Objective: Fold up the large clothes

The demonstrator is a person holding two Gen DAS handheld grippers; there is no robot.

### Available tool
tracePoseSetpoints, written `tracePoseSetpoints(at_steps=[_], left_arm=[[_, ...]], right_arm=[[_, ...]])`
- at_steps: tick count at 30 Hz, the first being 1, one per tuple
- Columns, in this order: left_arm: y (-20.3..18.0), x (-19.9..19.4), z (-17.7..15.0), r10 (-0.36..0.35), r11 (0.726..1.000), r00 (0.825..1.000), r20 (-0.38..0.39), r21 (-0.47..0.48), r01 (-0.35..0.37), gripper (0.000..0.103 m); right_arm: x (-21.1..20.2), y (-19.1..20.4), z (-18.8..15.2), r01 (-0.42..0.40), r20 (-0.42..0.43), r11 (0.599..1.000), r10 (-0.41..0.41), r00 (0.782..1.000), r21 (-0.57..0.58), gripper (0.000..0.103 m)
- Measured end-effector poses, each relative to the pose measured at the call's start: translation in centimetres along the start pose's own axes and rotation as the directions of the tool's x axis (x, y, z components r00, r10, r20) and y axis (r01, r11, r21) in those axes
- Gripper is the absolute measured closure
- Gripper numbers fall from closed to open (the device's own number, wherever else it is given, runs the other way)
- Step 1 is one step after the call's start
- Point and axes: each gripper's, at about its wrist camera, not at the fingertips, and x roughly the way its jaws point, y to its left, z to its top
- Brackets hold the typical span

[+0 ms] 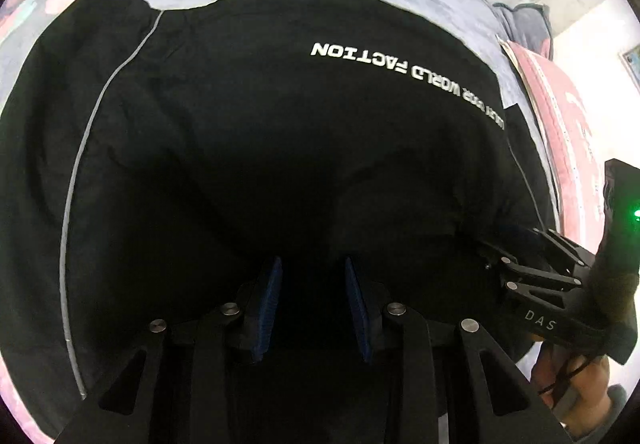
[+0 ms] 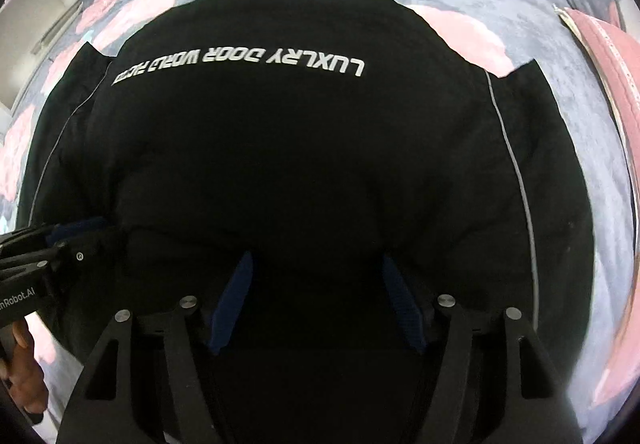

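A large black jacket (image 1: 280,124) with white lettering and grey piping lies spread on the bed; it fills the middle of the right wrist view (image 2: 300,148) too. My left gripper (image 1: 312,262) hangs over its near part, blue pads a little apart, and I see nothing pinched between them. My right gripper (image 2: 317,256) stands wide open above the same near edge, nothing between its fingers. Each gripper shows in the other's view: the right one (image 1: 520,268) at the right edge, the left one (image 2: 40,256) at the left edge, both low over the dark cloth.
The jacket rests on a grey blanket with pink blotches (image 2: 460,32). A pink pillow (image 1: 560,112) lies along the right side of the bed. A hand (image 1: 580,384) holds the right gripper's handle. White walls and wooden slats lie beyond the bed.
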Motion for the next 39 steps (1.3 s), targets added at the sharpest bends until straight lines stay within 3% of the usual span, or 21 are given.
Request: tracePoseSetpoints(at_steps=[2,4,6,8,11,13,15,18,21,26,29,33,36,39], left_arm=[[-0.5,-1.3,0.4,-0.012,1.0,1.0,-0.007,0.027,0.012,0.069],[-1.1,-3.3,1.3,-0.051,0.996,0.998,0.034,0.073,0.049,0.069],[-1.3,-4.9,2.6,-0.065,0.995,0.992,0.105,0.077,0.057,0.068],[-0.5,-4.7,4.6,-0.062,0.998,0.988,0.139,0.017,0.06,0.055],[1.5,-0.8,6.7,0.013,0.998,0.997,0.074,-0.07,-0.008,0.055],[3.2,2.2,7.2,-0.002,0.991,1.0,0.015,-0.136,0.004,0.055],[3.4,2.3,7.7,0.001,0.991,1.0,0.021,-0.137,0.001,0.055],[3.0,0.7,7.4,-0.018,0.995,0.999,0.04,-0.098,0.022,0.055],[2.9,-2.4,5.9,-0.118,0.99,0.991,0.068,-0.074,0.123,0.055],[2.9,-6.5,1.1,-0.169,0.986,0.984,0.055,0.025,0.168,0.055],[2.1,-5.0,-1.6,-0.16,0.987,0.987,-0.018,0.028,0.161,0.055],[3.9,-0.9,-4.2,-0.088,0.995,0.995,-0.054,-0.054,0.085,0.055],[4.0,0.1,-3.5,-0.113,0.991,0.992,-0.052,-0.08,0.108,0.055],[4.4,-1.5,-3.5,-0.155,0.983,0.986,-0.056,-0.112,0.148,0.055]], right_arm=[[-1.6,-0.3,0.9,-0.032,0.001,0.999,0.032,0.999,0.011,0.033],[-4.2,-0.6,2.5,-0.075,0.101,0.997,0.074,0.992,0.003,0.033],[-4.7,-0.6,4.4,-0.055,0.147,0.998,0.053,0.988,0.007,0.033],[-3.3,-0.7,6.3,-0.019,0.14,1.0,0.017,0.99,0.016,0.033],[1.5,-0.9,7.5,-0.006,0.043,0.999,0.005,0.999,0.034,0.033],[3.7,-1.8,7.4,-0.037,0.011,0.997,0.036,0.999,0.074,0.032],[3.5,-2.3,7.3,-0.049,0.009,0.995,0.049,0.999,0.088,0.032],[1.1,-2.8,6.3,-0.09,0.039,0.991,0.086,0.996,0.102,0.032],[-2.9,-2.4,3.5,-0.179,0.086,0.981,0.172,0.981,0.073,0.032],[-6.7,0.0,-3.1,-0.152,0.075,0.988,0.154,0.985,-0.032,0.032],[-5.4,0.6,-5.2,-0.094,0.016,0.993,0.095,0.995,-0.076,0.032],[-2.4,1.6,-6.5,-0.073,-0.029,0.996,0.071,0.997,-0.053,0.031],[-2.1,1.8,-6.4,-0.056,-0.033,0.997,0.055,0.998,-0.052,0.03],[-3.3,1.4,-6.3,-0.067,-0.049,0.997,0.066,0.997,-0.031,0.03]])
